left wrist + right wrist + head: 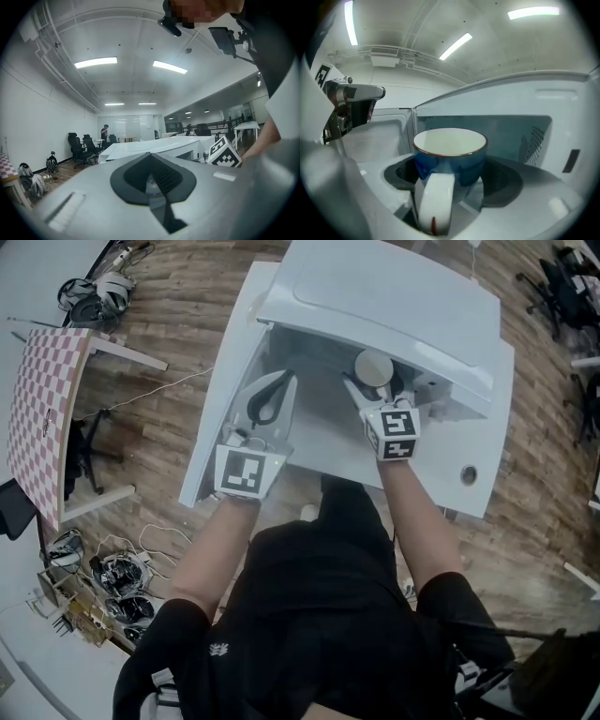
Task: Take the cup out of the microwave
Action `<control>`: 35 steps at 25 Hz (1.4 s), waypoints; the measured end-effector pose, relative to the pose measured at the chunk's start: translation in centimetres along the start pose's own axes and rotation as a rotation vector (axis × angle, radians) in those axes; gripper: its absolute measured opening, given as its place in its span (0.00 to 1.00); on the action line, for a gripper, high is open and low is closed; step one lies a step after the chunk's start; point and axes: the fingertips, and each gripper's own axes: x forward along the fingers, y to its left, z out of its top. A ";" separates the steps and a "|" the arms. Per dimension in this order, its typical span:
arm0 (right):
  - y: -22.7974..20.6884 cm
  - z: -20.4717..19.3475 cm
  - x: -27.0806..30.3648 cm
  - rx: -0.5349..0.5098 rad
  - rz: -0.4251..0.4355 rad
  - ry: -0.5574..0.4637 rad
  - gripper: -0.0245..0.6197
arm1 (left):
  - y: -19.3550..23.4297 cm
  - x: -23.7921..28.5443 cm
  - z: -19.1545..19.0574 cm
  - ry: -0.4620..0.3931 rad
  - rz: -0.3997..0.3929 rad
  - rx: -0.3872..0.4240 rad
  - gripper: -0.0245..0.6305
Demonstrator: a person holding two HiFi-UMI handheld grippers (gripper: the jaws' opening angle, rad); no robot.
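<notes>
The cup (pixel 450 150), blue outside, white inside and with a white handle, was held clamped between the jaws of the right gripper (pixel 374 390), its handle turned back toward that gripper. It was seen at the mouth of the microwave (pixel 394 296), with the cavity behind it and the open door (pixel 379 133) to its left. Whether its base rested on anything could not be told. The grasp was therefore judged to be made and the withdrawal under way. What was left was judged to be carrying the cup clear of the opening and setting it down.

The left gripper (pixel 281 385) was kept beside the door with its jaws pressed together on nothing.

The microwave was set on a white table (pixel 487 427), above a wooden floor (pixel 187 334) on which cables (pixel 122 568) were strewn. A checkered board (pixel 42 399) was stood off to the left. Farther off, office chairs (pixel 79 147), a distant person (pixel 104 133) and strip lights (pixel 96 62) on a white ceiling were made out.
</notes>
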 end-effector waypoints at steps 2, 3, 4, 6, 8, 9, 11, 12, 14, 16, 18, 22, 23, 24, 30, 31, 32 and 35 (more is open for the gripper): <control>0.4 0.2 -0.7 0.011 -0.001 -0.001 0.65 | -0.2 -0.4 0.5 -0.006 -0.005 0.012 0.05; 0.7 0.3 -1.1 0.014 -0.001 -0.002 0.65 | -0.3 -0.6 0.7 -0.011 -0.008 0.018 0.05; 0.9 0.3 -1.6 0.017 0.000 -0.003 0.65 | -0.5 -0.9 0.9 -0.015 -0.011 0.020 0.05; 1.2 0.5 -2.6 0.019 0.000 -0.004 0.65 | -0.9 -1.4 1.1 -0.020 -0.011 0.019 0.05; 1.3 0.9 -3.6 0.018 -0.002 -0.006 0.65 | -1.1 -1.8 1.6 -0.019 -0.009 0.024 0.05; 1.2 1.1 -4.2 0.016 -0.004 -0.007 0.65 | -1.2 -2.0 1.8 -0.017 -0.008 0.030 0.05; 1.1 1.8 -5.3 0.010 -0.010 -0.011 0.65 | -1.5 -2.4 2.5 -0.016 -0.010 0.039 0.05; 1.1 2.2 -5.8 0.007 -0.014 -0.012 0.65 | -1.6 -2.6 2.8 -0.016 -0.013 0.041 0.05; 1.2 2.8 -6.8 0.006 -0.018 -0.011 0.65 | -1.6 -3.2 3.3 -0.013 -0.017 0.043 0.05; 1.3 3.2 -7.7 0.012 -0.016 -0.007 0.65 | -1.4 -3.8 3.6 -0.006 -0.014 0.039 0.05; 1.4 3.5 -8.7 0.019 -0.007 0.004 0.65 | -1.3 -4.3 3.8 -0.001 -0.007 0.026 0.05; 1.0 4.4 -10.7 0.028 0.001 0.017 0.65 | -1.3 -4.6 4.7 -0.004 -0.008 0.024 0.05; 0.8 4.7 -11.3 0.029 -0.001 0.016 0.65 | -1.4 -4.6 5.1 -0.007 -0.010 0.026 0.05; 0.6 5.0 -11.9 0.030 -0.003 0.015 0.65 | -1.5 -4.7 5.4 -0.010 -0.012 0.029 0.05; 0.1 6.6 -14.6 0.030 -0.015 0.002 0.65 | -1.7 -5.2 6.8 -0.024 -0.023 0.041 0.05; 0.1 6.9 -14.9 0.031 -0.017 -0.003 0.65 | -1.6 -5.3 7.0 -0.026 -0.023 0.041 0.05; 0.0 7.3 -15.3 0.031 -0.019 -0.006 0.65 | -1.5 -5.4 7.3 -0.029 -0.023 0.041 0.05; -0.1 8.5 -16.0 0.028 -0.026 -0.013 0.65 | -1.4 -5.4 8.4 -0.040 -0.031 0.048 0.05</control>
